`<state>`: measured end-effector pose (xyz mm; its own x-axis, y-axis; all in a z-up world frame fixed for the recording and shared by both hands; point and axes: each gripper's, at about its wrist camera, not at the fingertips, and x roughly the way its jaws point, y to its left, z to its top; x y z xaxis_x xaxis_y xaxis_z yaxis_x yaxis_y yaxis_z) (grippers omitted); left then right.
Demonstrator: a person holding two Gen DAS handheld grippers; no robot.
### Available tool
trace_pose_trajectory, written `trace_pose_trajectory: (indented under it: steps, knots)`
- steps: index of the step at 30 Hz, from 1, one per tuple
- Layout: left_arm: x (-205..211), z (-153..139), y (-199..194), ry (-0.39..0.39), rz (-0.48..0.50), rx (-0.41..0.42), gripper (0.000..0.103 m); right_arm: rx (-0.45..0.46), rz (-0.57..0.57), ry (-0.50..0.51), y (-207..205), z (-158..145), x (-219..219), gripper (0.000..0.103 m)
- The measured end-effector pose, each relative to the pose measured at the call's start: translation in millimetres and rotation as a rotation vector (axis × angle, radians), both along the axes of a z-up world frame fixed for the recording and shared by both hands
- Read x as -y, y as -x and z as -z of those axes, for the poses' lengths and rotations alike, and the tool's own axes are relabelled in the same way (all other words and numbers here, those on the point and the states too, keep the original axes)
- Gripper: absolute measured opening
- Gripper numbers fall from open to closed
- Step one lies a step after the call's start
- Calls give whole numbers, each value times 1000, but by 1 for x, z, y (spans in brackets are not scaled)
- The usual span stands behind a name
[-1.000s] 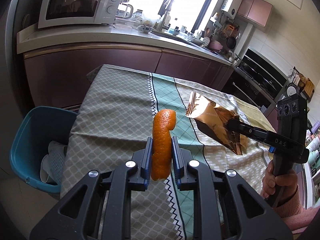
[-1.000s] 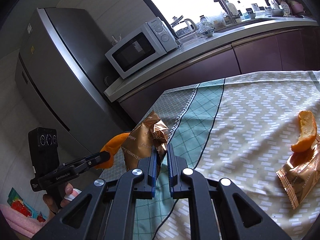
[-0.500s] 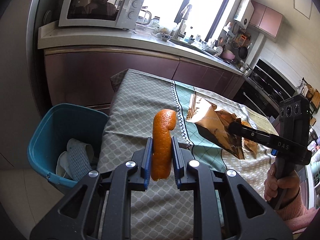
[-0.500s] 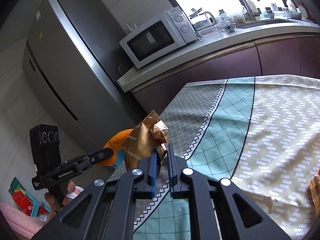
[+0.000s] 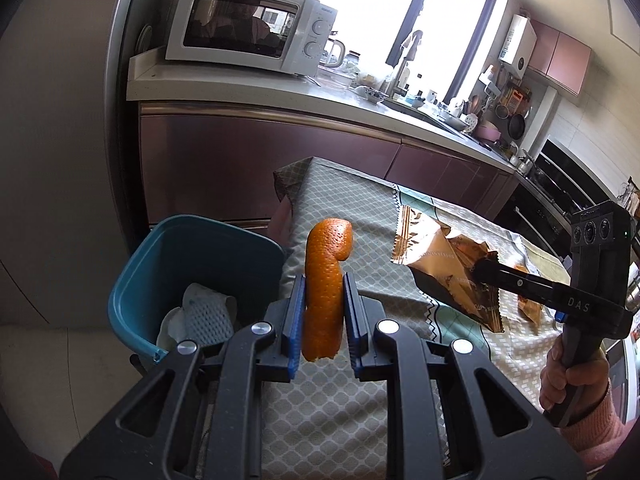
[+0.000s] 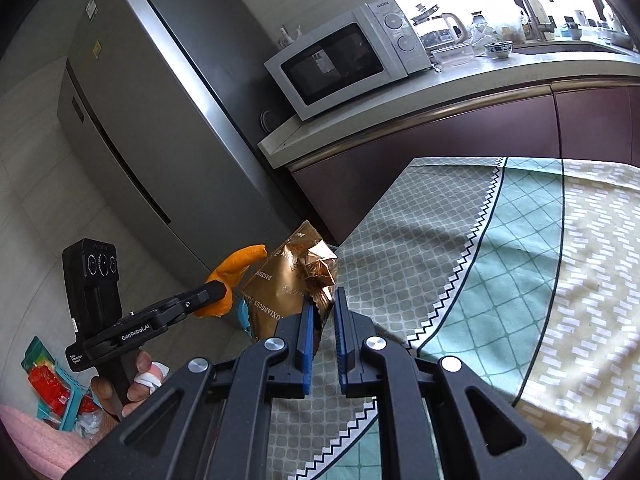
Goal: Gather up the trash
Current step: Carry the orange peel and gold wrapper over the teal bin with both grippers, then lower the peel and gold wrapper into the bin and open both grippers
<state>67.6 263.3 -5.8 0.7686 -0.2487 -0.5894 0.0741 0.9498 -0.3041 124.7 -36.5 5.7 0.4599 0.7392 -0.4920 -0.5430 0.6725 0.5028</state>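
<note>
My left gripper (image 5: pixel 323 312) is shut on a curled strip of orange peel (image 5: pixel 325 280) that stands upright between the blue pads, near the table's left edge. Just left of it and lower, a teal bin (image 5: pixel 188 252) stands on the floor with crumpled white trash (image 5: pixel 204 314) inside. My right gripper (image 6: pixel 321 316) is shut on a crumpled gold snack wrapper (image 6: pixel 294 280); the left wrist view shows that wrapper (image 5: pixel 440 268) hanging over the tablecloth to the right. In the right wrist view the left gripper (image 6: pixel 216 292) carries the orange peel (image 6: pixel 236 272) just left of the wrapper.
A patterned green and beige tablecloth (image 5: pixel 352 208) covers the table. Another gold wrapper (image 5: pixel 528 306) lies on the cloth behind the right gripper. Beyond are purple cabinets (image 5: pixel 240 160), a white microwave (image 5: pixel 248 32) on the counter and a steel fridge (image 6: pixel 152 128).
Both grippers have travelled left along the table toward its edge, keeping the peel and wrapper. The teal bin has come closer and more central in the left wrist view.
</note>
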Motion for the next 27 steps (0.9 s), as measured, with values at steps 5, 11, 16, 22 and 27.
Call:
trace_pose_trajectory:
  steps: [5,11,16,22,27]
  knots:
    - [-10,-1,1,-7,-30,4,19,-8,-22,3,-7,2,-12,9]
    - [-18,1,0,-12,-50,-4,19,-9,-45,14,-11,3,-25,9]
    - [-24,5,-3,-17,-64,-10,19,-10,-63,20,-15,3,-35,9]
    - [-28,9,-5,-19,-78,-15,19,-9,-84,28,-18,3,-46,9]
    - [-31,10,-6,-23,-89,-19,19,-12,-97,31,-21,4,-55,9]
